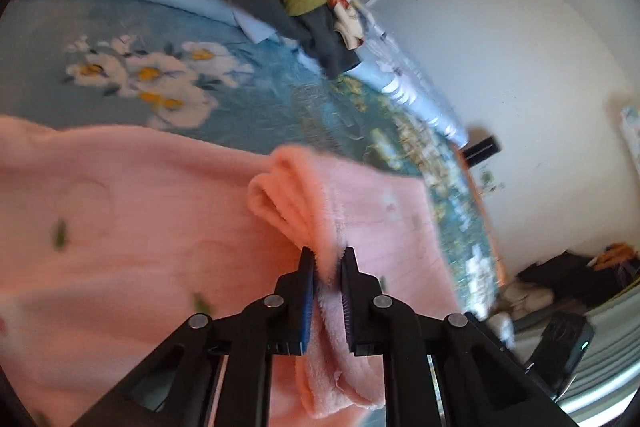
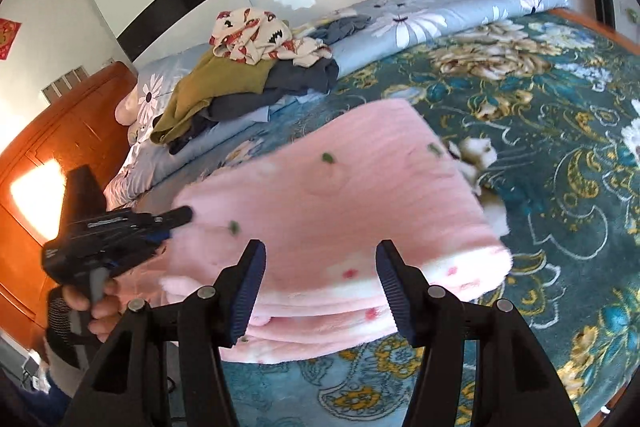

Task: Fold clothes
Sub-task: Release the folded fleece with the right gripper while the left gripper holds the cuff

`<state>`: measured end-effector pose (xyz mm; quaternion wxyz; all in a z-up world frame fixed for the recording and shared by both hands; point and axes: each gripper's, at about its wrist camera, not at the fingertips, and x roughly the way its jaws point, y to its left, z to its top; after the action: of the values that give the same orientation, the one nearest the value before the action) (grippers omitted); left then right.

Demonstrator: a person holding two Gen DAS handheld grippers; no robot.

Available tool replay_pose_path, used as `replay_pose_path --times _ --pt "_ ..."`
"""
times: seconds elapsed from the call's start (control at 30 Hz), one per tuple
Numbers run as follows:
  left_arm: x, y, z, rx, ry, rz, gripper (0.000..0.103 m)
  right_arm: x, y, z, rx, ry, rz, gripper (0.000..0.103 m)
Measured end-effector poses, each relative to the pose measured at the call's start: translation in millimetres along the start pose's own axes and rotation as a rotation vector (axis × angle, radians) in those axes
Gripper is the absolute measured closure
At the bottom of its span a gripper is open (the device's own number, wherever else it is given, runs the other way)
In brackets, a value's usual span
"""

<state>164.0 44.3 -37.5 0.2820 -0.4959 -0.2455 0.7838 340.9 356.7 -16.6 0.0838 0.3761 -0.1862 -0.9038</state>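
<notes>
A fluffy pink garment point(image 2: 340, 211) with small green and red specks lies folded in layers on the bed. In the left wrist view my left gripper point(image 1: 328, 259) is shut on a bunched edge of the pink garment point(image 1: 296, 203), the fabric squeezed between the pads and hanging below them. In the right wrist view my right gripper point(image 2: 320, 251) stands open just above the garment's near folded edge, with nothing between its fingers. The left gripper point(image 2: 176, 217) shows there at the garment's left edge, held by a hand point(image 2: 96, 303).
A pile of unfolded clothes point(image 2: 256, 67), olive, dark grey and a cream print, sits at the far side on a light blue floral quilt point(image 2: 440, 11). A teal floral blanket point(image 2: 560, 131) covers the bed. An orange wooden headboard point(image 2: 36, 163) stands at left.
</notes>
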Motion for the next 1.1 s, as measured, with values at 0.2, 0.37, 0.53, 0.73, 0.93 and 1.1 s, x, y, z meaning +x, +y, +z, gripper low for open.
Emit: replay_pose_path --times 0.2,0.37,0.53,0.73,0.93,1.1 --pt "37 44 -7 -0.132 0.102 -0.034 0.085 29 -33 -15 0.102 0.114 -0.074 0.044" --pt "25 36 -6 -0.103 0.1 -0.02 0.077 15 -35 -13 0.117 0.088 -0.044 0.044" --pt "-7 -5 -1 0.073 -0.002 0.072 0.055 9 -38 5 0.074 0.044 -0.083 0.044" --pt "34 -27 2 0.167 0.074 0.069 0.048 32 -50 7 0.095 0.069 -0.109 0.044" --pt "20 -22 -8 0.142 0.052 0.043 0.048 27 -47 6 0.081 0.056 -0.106 0.044" --pt "-70 14 -17 0.018 -0.188 0.141 0.038 17 -42 6 0.066 0.027 -0.062 0.044"
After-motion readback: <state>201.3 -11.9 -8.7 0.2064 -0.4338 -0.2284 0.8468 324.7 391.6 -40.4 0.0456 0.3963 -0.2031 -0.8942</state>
